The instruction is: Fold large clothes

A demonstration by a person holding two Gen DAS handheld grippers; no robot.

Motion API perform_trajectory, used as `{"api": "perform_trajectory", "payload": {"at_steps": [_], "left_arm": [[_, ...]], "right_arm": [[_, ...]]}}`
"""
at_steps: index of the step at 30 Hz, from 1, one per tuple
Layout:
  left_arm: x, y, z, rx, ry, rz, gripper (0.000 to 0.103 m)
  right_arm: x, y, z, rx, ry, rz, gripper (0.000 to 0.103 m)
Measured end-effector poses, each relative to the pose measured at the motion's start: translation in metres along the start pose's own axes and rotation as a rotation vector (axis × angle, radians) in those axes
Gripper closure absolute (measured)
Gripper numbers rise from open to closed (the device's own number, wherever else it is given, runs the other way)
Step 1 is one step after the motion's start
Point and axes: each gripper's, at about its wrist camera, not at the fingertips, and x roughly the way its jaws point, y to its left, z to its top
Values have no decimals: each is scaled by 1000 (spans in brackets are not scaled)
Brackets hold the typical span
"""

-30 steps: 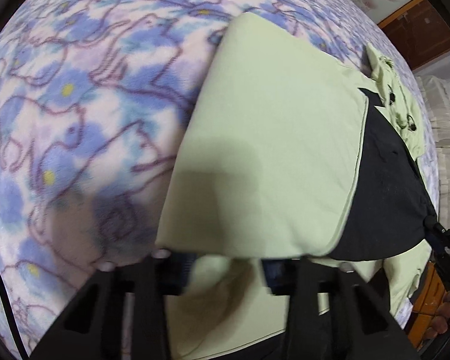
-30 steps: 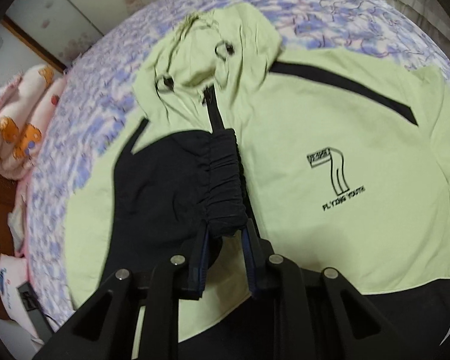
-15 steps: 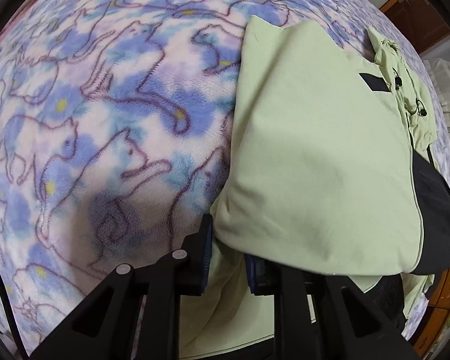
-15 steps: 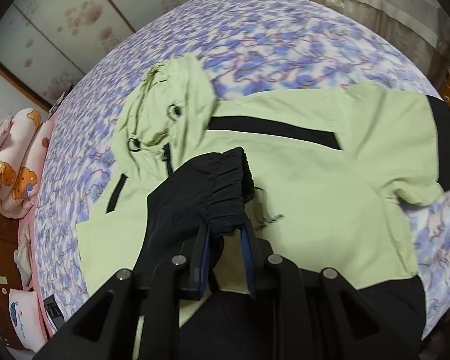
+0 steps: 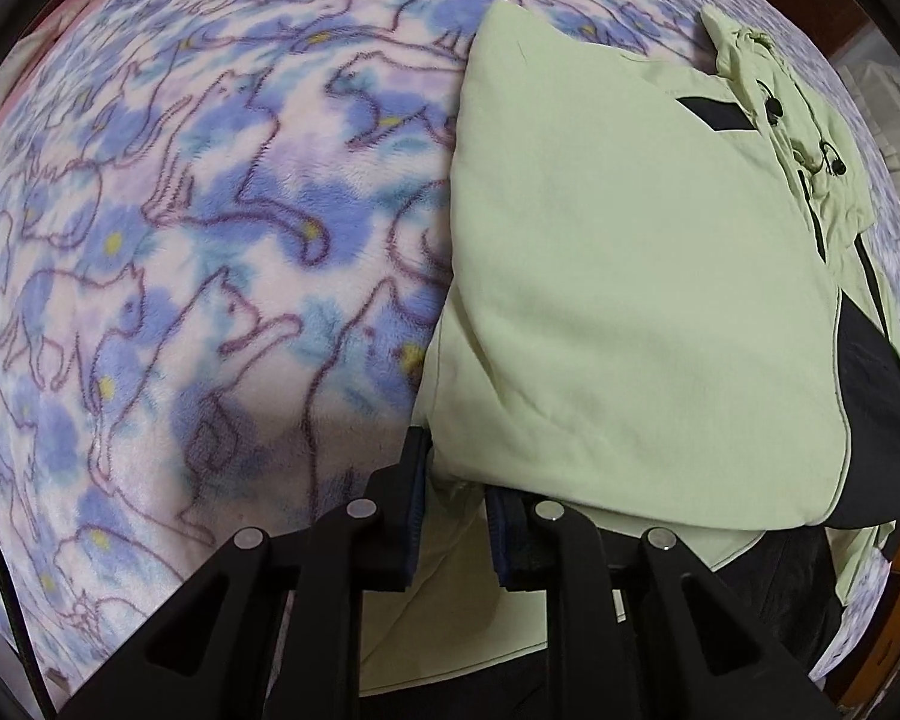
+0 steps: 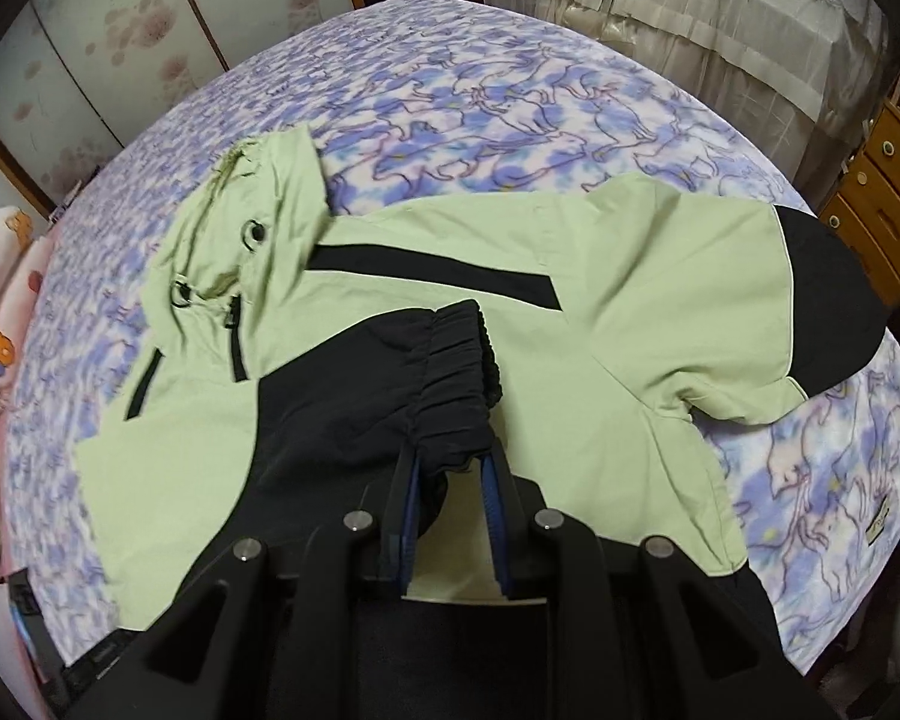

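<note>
The pale green and black hooded nylon jacket (image 6: 600, 324) is lying face up on the purple cat-print fleece blanket (image 6: 510, 102), and both tongs are gripping its folded-in sleeve: the right gripper (image 6: 450, 480) is pinching the black elastic cuff (image 6: 450, 384) and the left gripper (image 5: 456, 498) is clamping the green fold. Laying that sleeve flat and straight across the chest before letting go is likely mattering most. I am counting one jacket, two sleeves, one hood (image 6: 252, 210).

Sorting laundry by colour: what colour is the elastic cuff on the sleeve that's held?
Black, on the elastic cuff; clearest in the right wrist view.
</note>
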Motion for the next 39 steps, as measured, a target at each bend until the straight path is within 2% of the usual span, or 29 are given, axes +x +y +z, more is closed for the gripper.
{"api": "perform_trajectory", "payload": {"at_steps": [6,10,20,28,34,39], "left_arm": [[0,14,0,-99,-7,-83,88],[2,19,1,-123,-1,-75,88],[4,28,-1,-105,-1,-63,88],[5,16,-2,-63,4,-38,88],[6,9,-2,-55,5,-31,87],[2,8,-8,-36,-32,-39,84]], "right_arm": [[32,-7,-14,0,52,-25,84],[54,-10,-27,0,95,-10,84],[68,-9,-33,-28,118,-69,84],[63,-19,-37,4,140,-117,84],[64,-21,-41,-5,140,-126,83],[66,-23,-41,-9,150,-108,79]]}}
